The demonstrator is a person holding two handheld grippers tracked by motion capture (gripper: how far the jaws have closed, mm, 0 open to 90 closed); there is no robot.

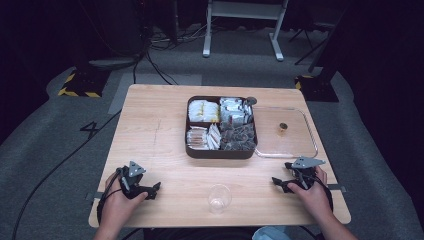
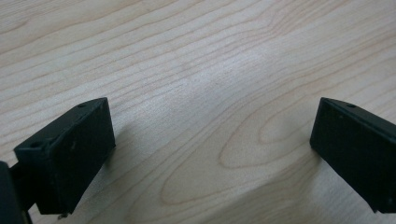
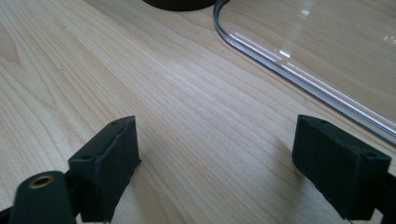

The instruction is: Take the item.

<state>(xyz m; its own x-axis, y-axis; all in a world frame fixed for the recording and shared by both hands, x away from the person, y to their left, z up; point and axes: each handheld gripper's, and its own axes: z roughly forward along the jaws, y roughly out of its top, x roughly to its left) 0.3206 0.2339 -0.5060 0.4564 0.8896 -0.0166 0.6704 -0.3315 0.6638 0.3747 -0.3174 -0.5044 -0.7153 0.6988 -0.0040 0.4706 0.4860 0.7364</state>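
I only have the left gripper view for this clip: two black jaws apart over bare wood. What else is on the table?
Observer: A dark divided box of wrapped snacks sits mid-table in the high view.
Reviewer: Anything near the person?
Observer: A clear drinking glass stands at the near edge, between the two hands.
Reviewer: And the other hand?
Observer: The right gripper is open too, low over the wood, beside the rim of a clear lid that lies flat to the right of the box.
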